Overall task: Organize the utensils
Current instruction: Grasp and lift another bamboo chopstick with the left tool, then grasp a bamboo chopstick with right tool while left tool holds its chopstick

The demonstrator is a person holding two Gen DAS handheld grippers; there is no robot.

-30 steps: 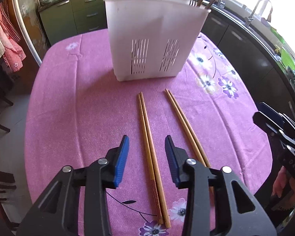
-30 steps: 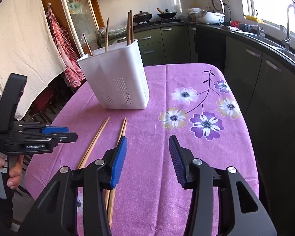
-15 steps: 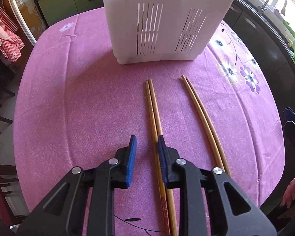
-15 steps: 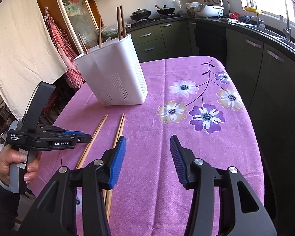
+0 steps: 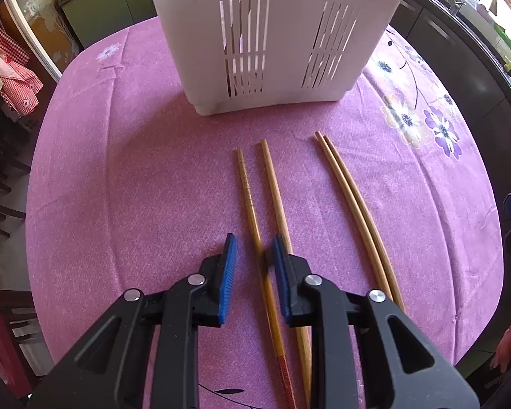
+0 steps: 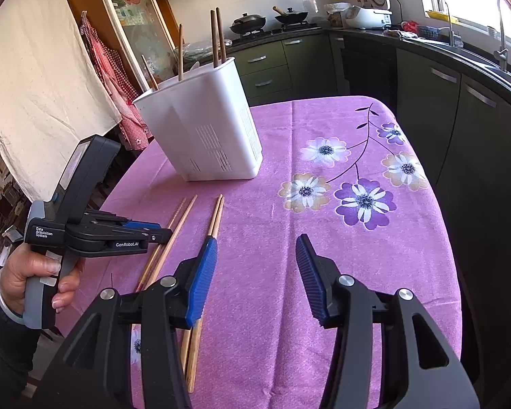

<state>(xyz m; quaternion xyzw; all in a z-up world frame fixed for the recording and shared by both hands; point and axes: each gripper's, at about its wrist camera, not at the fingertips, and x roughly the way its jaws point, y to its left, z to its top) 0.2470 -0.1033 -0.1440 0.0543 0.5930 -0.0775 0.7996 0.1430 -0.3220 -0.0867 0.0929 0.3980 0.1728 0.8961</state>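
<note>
A white slotted utensil holder [image 5: 276, 34] stands at the far side of the purple table; it also shows in the right wrist view [image 6: 204, 136] with several chopsticks standing in it. Two pairs of wooden chopsticks lie in front of it. My left gripper [image 5: 253, 255] is low over the left pair, its jaws partly closed around one darker chopstick [image 5: 248, 197], which looks blurred and shifted; its mate [image 5: 276, 191] lies beside the right finger. The lighter pair [image 5: 351, 201] lies to the right. My right gripper [image 6: 255, 262] is open and empty above the cloth.
The table has a purple cloth with flowers [image 6: 364, 201]. Dark kitchen cabinets [image 6: 426, 78] run along the right and back. A cloth-covered chair and hanging red checked fabric [image 6: 109, 64] stand at the left. The table's near edge is just below both grippers.
My left gripper has moved forward and down over the left chopstick pair. The two chopsticks of that pair have spread apart. The right gripper has barely moved.
</note>
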